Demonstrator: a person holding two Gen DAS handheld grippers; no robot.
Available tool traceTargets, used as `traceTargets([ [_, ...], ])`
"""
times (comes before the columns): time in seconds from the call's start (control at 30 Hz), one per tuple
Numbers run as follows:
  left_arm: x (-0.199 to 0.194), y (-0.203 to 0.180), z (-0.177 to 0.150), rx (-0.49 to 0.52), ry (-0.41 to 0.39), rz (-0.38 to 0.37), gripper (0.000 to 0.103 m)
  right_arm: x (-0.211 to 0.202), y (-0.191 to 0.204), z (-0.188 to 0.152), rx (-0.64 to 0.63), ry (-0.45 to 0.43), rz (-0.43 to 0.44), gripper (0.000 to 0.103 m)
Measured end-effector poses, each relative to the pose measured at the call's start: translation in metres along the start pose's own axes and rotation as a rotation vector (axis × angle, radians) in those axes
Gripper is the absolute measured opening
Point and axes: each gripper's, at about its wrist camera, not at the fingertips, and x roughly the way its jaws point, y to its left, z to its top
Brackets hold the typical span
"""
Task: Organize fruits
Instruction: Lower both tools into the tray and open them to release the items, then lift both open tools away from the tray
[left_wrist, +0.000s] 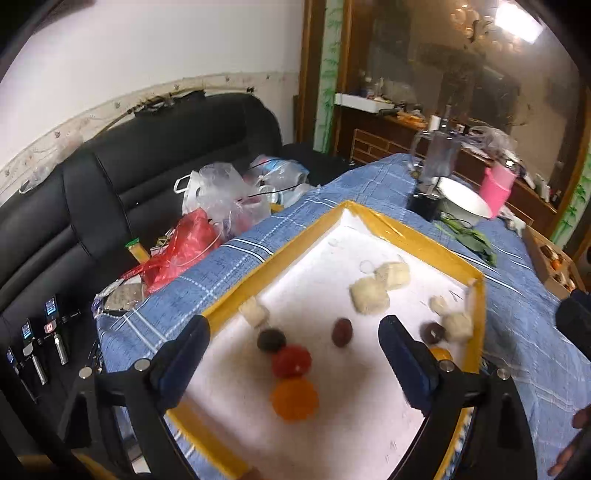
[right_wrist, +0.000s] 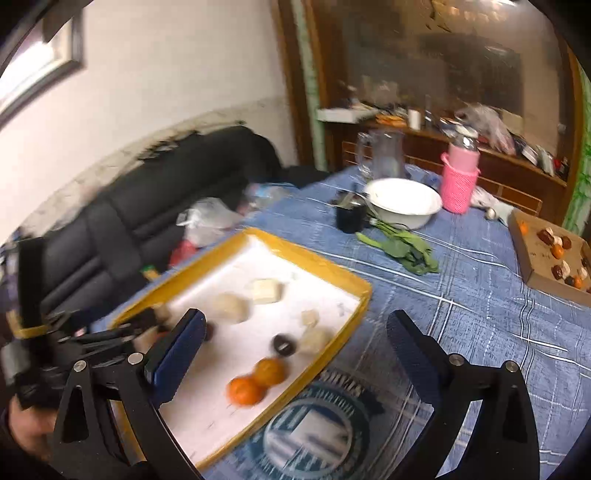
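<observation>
A white foam tray with a yellow taped rim (left_wrist: 280, 254) lies on the blue checked tablecloth. In it are an orange (left_wrist: 294, 399), a red fruit (left_wrist: 291, 361), a dark fruit (left_wrist: 271, 339), a dark red fruit (left_wrist: 342, 331) and several pale foam sleeves (left_wrist: 369, 297). My left gripper (left_wrist: 291, 363) is open and empty above these fruits. In the right wrist view the tray (right_wrist: 325, 269) holds two oranges (right_wrist: 245, 389) and a dark fruit (right_wrist: 283, 344). My right gripper (right_wrist: 295, 354) is open and empty over the tray's near corner. The left gripper shows there too (right_wrist: 122, 332).
A cardboard box with sorted fruits (right_wrist: 524, 254) sits at the table's right edge. A white bowl (right_wrist: 404, 206), pink basket (right_wrist: 460, 184), glass jug (right_wrist: 384, 155), black cup (right_wrist: 351, 218) and green leaves (right_wrist: 402, 249) stand farther back. A black sofa with plastic bags (left_wrist: 221, 199) is left.
</observation>
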Motion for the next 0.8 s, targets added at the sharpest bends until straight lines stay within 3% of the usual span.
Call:
traceTargets([
  [0.17,-0.020,0.002,-0.019,-0.002,-0.022,0.001,0.094,-0.042,0.017,-0.034,-0.083,0.003,0.033,0.100],
  [0.47,-0.038,0.000,-0.047,-0.003,-0.024,0.002,0.095,-0.055,0.029,-0.091,-0.119,0.067,0.037,0.100],
  [0.6,-0.045,-0.005,-0.051,0.033,-0.029,0.037,0.095,-0.058,0.034,-0.100,-0.127,0.069,0.042,0.100],
  [0.8,-0.052,-0.008,-0.055,0.040,-0.034,0.032,0.095,-0.063,0.034,-0.104,-0.135,0.062,0.032,0.100],
])
